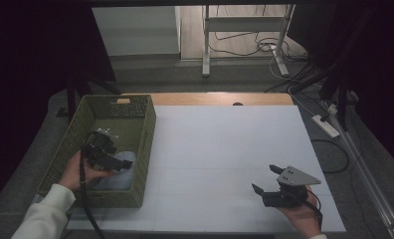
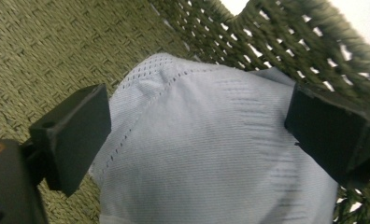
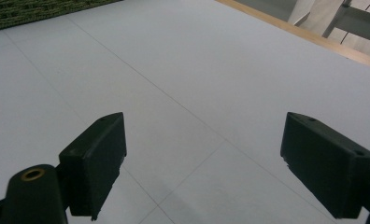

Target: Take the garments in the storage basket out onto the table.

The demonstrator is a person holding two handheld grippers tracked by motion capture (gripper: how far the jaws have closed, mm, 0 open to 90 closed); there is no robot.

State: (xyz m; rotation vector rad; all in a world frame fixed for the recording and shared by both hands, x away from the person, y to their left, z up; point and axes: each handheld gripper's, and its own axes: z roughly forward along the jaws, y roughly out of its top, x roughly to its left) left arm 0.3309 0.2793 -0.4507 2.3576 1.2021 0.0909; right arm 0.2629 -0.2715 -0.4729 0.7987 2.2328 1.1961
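A pale blue cloth (image 2: 206, 144) lies in the near right corner of the green woven basket (image 1: 135, 107), also seen as a light patch, the cloth (image 1: 118, 179). My left gripper (image 1: 121, 165) is down inside the basket, open, its jaws standing wide on either side of the cloth (image 2: 199, 126) without closing on it. My right gripper (image 1: 266, 179) hovers over the white table at the front right, open, with nothing between its jaws (image 3: 204, 161).
The white table top (image 1: 220, 149) stretches between the basket and the right gripper. A wooden strip (image 1: 220, 98) runs along its far edge. Beyond it are a desk frame (image 1: 245, 35), cables and a power strip (image 1: 327, 125) on the floor.
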